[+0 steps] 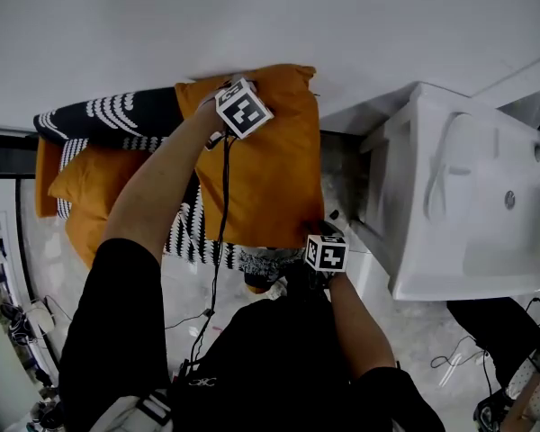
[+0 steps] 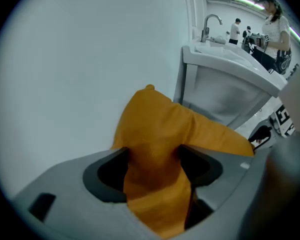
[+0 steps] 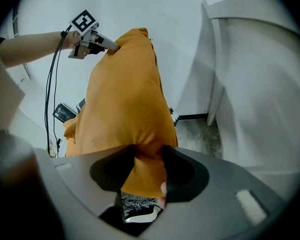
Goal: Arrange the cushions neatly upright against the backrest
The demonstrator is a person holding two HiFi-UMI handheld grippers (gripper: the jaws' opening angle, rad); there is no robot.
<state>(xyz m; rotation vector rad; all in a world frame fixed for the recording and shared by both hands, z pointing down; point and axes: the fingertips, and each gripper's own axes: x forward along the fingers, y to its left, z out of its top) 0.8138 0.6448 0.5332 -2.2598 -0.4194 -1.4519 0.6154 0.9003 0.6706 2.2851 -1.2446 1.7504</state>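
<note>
A large orange cushion [image 1: 270,169] hangs upright near the white wall [image 1: 252,16]. My left gripper [image 1: 237,94] is at its top corner, my right gripper [image 1: 315,234] at its lower corner. The left gripper view shows bunched orange fabric [image 2: 155,134] filling the gap of the left gripper [image 2: 154,169], touching both jaws. The right gripper [image 3: 149,166] pinches the cushion's [image 3: 125,104] bottom edge; further up that view the left gripper [image 3: 114,46] bites the top corner. A black-and-white patterned cushion [image 1: 108,115] and a second orange cushion [image 1: 94,187] lie to the left.
A white sink unit [image 1: 468,205] with a tap [image 2: 212,21] stands close on the right, a narrow strip of grey floor [image 3: 200,134] between it and the cushion. A black cable [image 1: 223,205] hangs from the left gripper. Other people stand beyond the sink.
</note>
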